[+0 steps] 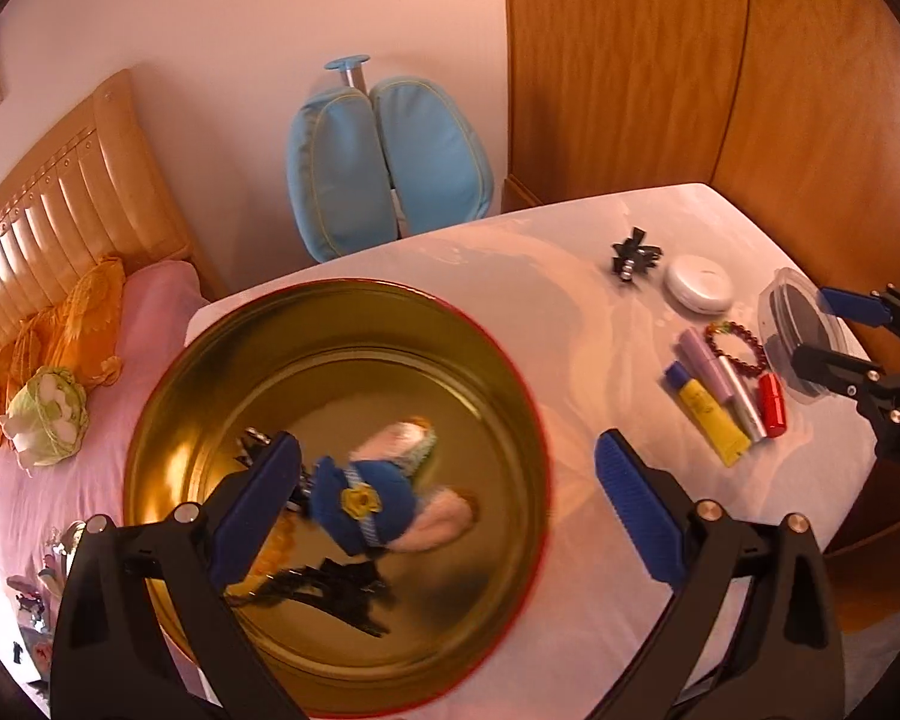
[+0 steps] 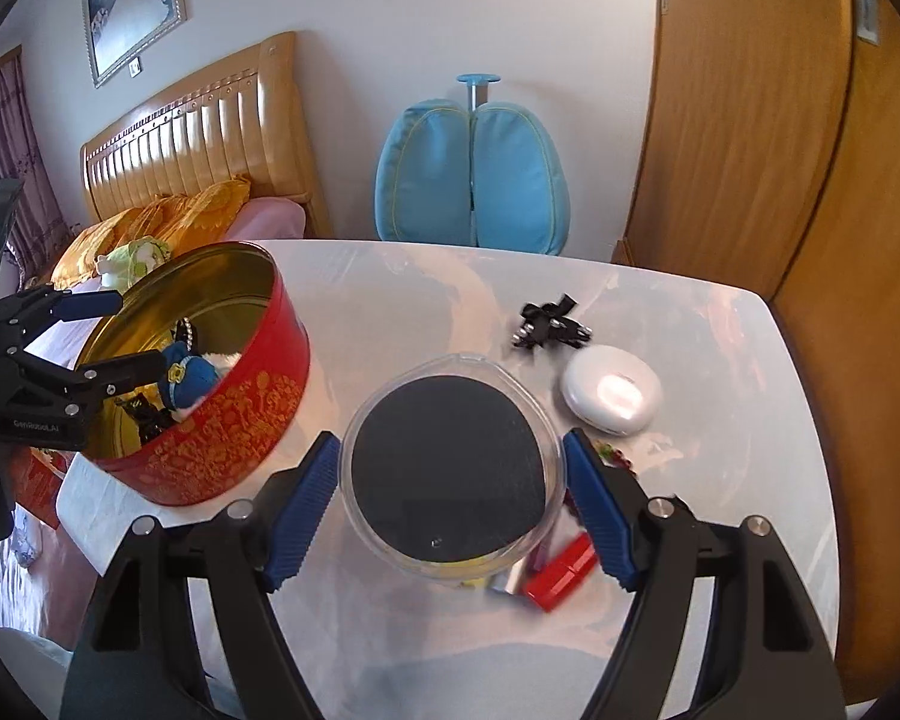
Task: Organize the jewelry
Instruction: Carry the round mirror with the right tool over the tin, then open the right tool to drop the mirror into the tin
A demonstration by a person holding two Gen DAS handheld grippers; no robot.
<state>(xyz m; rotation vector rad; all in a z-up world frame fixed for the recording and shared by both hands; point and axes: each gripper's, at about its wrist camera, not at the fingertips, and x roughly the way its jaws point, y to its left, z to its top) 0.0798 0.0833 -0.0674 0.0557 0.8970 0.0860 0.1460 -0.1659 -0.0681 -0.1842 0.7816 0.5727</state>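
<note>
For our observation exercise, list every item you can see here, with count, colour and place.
Tin: one, red outside, gold inside, table's left.
Soft toy: one, blue hat, inside tin.
Hair pieces: count unclear, black, inside tin.
Clear container: one, black base, between right jaws.
Bow clip: one, black, far table side.
Round case: one, white, beside bow clip.
Bracelet: one, dark red, near tubes.
Yellow tube: one, blue cap, table's right.
Lilac tube: one, beside it.
Lipstick: one, red, beside tubes.
Table: one, white.
Chair: one, blue, behind table.
Left gripper: one, black, jaws open over tin.
Right gripper: one, black, holding container.
</note>
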